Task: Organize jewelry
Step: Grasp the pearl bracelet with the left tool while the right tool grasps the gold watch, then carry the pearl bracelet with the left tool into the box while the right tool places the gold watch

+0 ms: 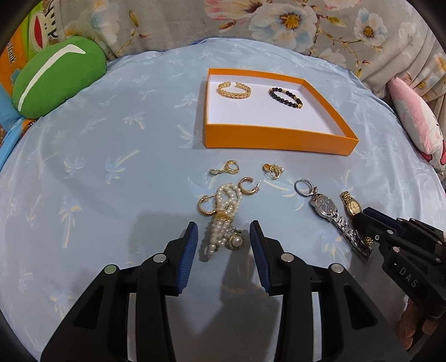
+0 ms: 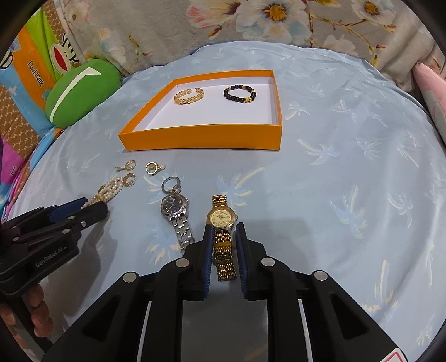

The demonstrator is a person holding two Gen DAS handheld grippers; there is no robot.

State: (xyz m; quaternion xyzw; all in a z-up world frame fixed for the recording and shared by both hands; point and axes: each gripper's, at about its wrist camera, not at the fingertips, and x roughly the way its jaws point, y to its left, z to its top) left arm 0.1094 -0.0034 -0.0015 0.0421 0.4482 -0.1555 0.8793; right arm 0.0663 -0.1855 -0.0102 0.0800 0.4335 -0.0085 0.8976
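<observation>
An orange tray [image 1: 278, 139] [image 2: 200, 140] holds a gold cuff [image 1: 233, 89] [image 2: 189, 95] and a dark bead bracelet [image 1: 285, 97] [image 2: 239, 93]. In front lie gold earrings [image 1: 230, 168], a pearl bracelet [image 1: 221, 220] [image 2: 110, 190], a silver watch [image 1: 324, 207] [image 2: 174, 207] and a gold watch [image 1: 351, 205] [image 2: 221, 218]. My left gripper [image 1: 223, 232] is open, its fingers either side of the pearl bracelet. My right gripper [image 2: 223, 232] is narrowly open around the gold watch's band [image 2: 224, 250], pads close to it.
A light blue cloth [image 1: 97, 167] covers the surface. A green cushion [image 1: 58, 75] sits at the back left, a pink pillow [image 1: 418, 122] at the right, floral fabric [image 1: 278, 22] behind. A ring with a hoop [image 1: 303, 188] lies by the silver watch.
</observation>
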